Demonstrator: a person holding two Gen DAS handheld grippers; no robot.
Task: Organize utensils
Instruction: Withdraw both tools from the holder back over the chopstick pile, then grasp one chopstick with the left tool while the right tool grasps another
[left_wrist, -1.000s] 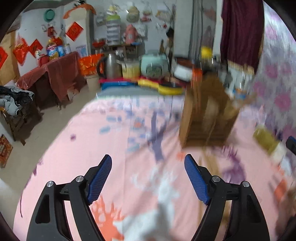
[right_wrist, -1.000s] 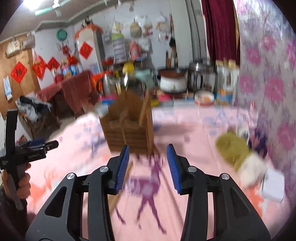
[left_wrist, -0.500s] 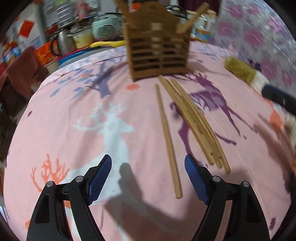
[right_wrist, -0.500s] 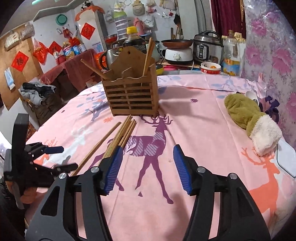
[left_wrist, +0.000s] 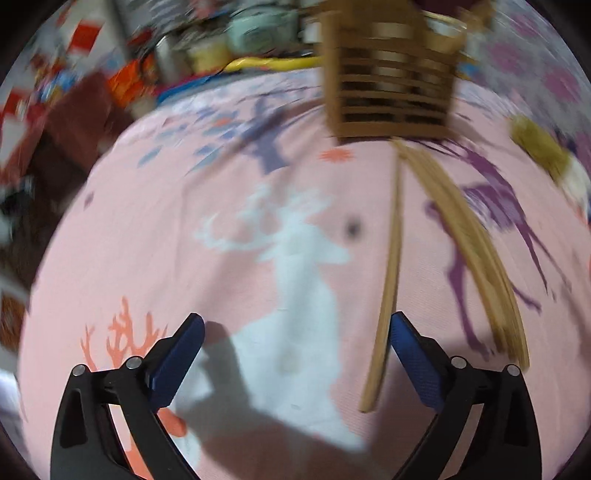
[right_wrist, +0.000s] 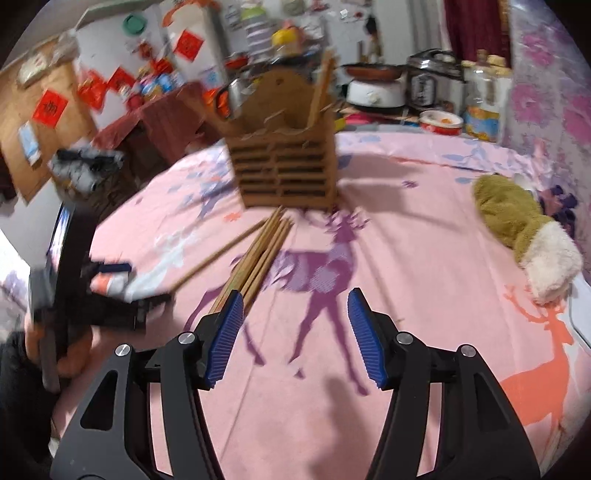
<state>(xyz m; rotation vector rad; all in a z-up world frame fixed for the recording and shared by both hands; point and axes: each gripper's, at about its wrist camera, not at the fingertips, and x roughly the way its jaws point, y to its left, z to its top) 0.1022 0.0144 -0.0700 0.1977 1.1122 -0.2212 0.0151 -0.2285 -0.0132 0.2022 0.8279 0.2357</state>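
Both the left gripper (left_wrist: 295, 343) and right gripper (right_wrist: 293, 321) hang wide open and empty, low over the pink cloth (right_wrist: 424, 258), flanking the loose chopsticks (right_wrist: 258, 258) at frame centre, presumably ready to lift them into the wooden holder (right_wrist: 284, 166) above.

We are seeing a bundle of wooden chopsticks (right_wrist: 258, 258) lying flat ahead of the right gripper (right_wrist: 293, 336), one chopstick (left_wrist: 391, 280) splaying aside. Beyond them a slatted wooden utensil holder (right_wrist: 286, 166) is standing upright, holding a few sticks.
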